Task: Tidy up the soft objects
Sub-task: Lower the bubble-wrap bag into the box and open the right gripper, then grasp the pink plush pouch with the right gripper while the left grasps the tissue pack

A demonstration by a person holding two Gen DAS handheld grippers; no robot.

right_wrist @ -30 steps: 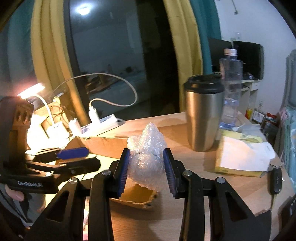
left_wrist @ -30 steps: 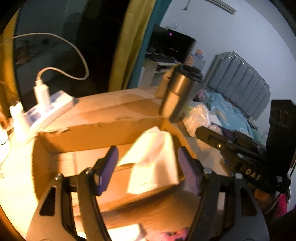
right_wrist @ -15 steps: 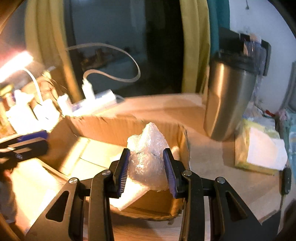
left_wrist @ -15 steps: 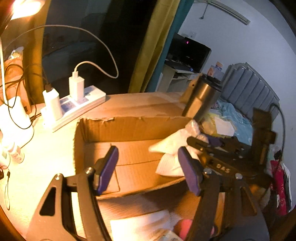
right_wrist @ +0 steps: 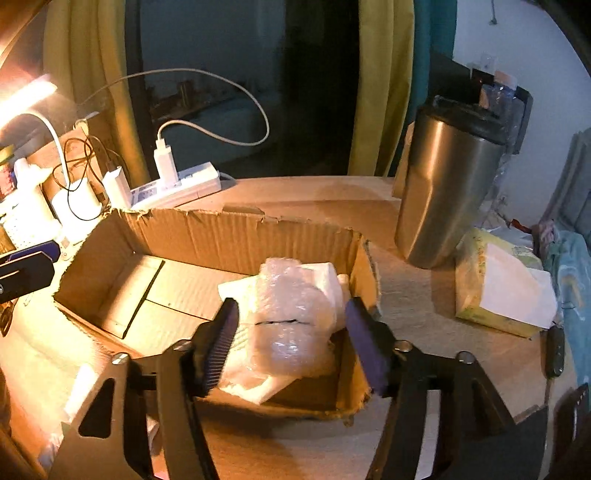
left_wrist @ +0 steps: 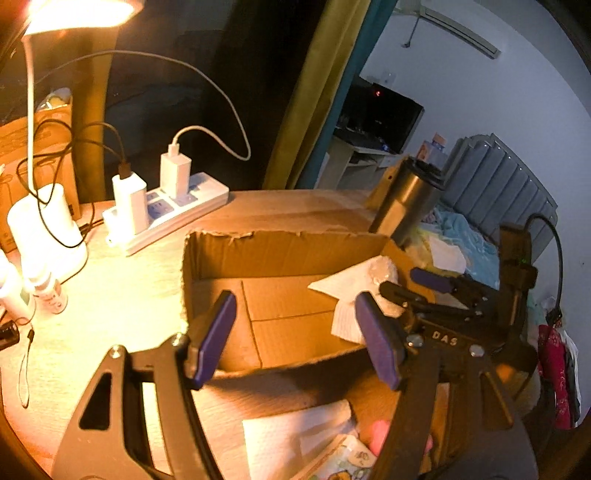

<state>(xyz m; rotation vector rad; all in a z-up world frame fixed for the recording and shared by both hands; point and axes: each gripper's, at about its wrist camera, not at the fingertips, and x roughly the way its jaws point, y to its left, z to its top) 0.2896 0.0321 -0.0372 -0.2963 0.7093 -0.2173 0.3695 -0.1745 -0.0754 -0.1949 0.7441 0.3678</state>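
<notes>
- Landmark: open cardboard box (right_wrist: pixel 236 236) on the wooden table (right_wrist: pixel 321 192); everything below is placed relative to it.
- Far left of box: lit desk lamp (left_wrist: pixel 77 11) with its white base (left_wrist: pixel 44 229), two small bottles (left_wrist: pixel 48 291) in front of it.
- Behind the box's left corner: white power strip (left_wrist: pixel 173 218) with two chargers (left_wrist: pixel 127 203) plugged in; a white cable (left_wrist: pixel 229 110) loops up from one.
- left gripper (left_wrist: pixel 295 343): fingers spread wide, nothing between them; hangs over the near left wall of the box, pointing at the bare box floor.
- Near side of box, under the left gripper: white paper sheet (left_wrist: pixel 295 439) and something pink (left_wrist: pixel 380 432), too blurred to identify.
- Inside box, right end: white tissue (right_wrist: pixel 321 273) lying against the right wall.
- Bubble wrap wad (right_wrist: pixel 291 314) sits on top of that tissue, inside the box's right end.
- right gripper (right_wrist: pixel 291 343): fingers apart on either side of the bubble wrap. Gap visible on the left side; cannot tell whether the right pad touches.
- In the left wrist view the right gripper (left_wrist: pixel 406 291) reaches in over the box's right wall, open, above tissue (left_wrist: pixel 347 288).
- Right of box, just behind its far right corner: steel tumbler (right_wrist: pixel 447 192) with black lid, upright.
- Right of box, nearer: yellow tissue pack (right_wrist: pixel 498 291) with a white sheet sticking out, on the table.
- Farther right than the pack: dark car key (right_wrist: pixel 554 350) near the table edge.
</notes>
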